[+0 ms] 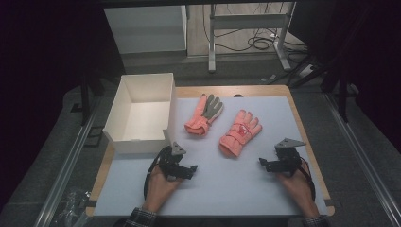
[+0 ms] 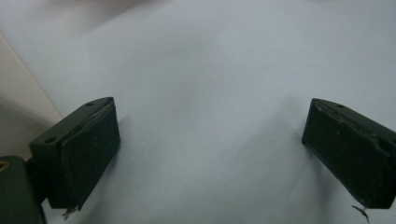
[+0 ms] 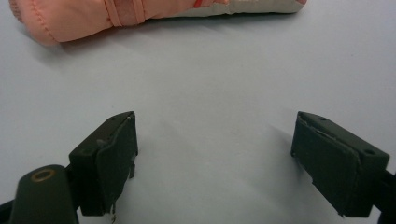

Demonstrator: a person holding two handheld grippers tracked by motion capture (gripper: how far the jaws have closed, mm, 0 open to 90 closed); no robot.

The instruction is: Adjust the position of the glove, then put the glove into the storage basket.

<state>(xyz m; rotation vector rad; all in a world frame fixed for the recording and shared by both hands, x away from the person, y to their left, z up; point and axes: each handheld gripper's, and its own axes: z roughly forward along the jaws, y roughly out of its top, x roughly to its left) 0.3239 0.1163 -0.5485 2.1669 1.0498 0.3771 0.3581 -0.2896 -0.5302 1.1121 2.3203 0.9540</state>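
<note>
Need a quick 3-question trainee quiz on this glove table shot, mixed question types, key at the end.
1. True or false: the white box already holds a glove.
2. How many pink gloves lie on the table?
3. Multiple choice: the left gripper and right gripper are A) both shut on gloves, B) both open and holding nothing, C) one open, one shut.

Key:
1. False; the box is empty.
2. Two: the palm-up glove beside the box and the palm-down glove to its right.
3. B; each gripper's jaws stand wide apart over bare table.
</note>
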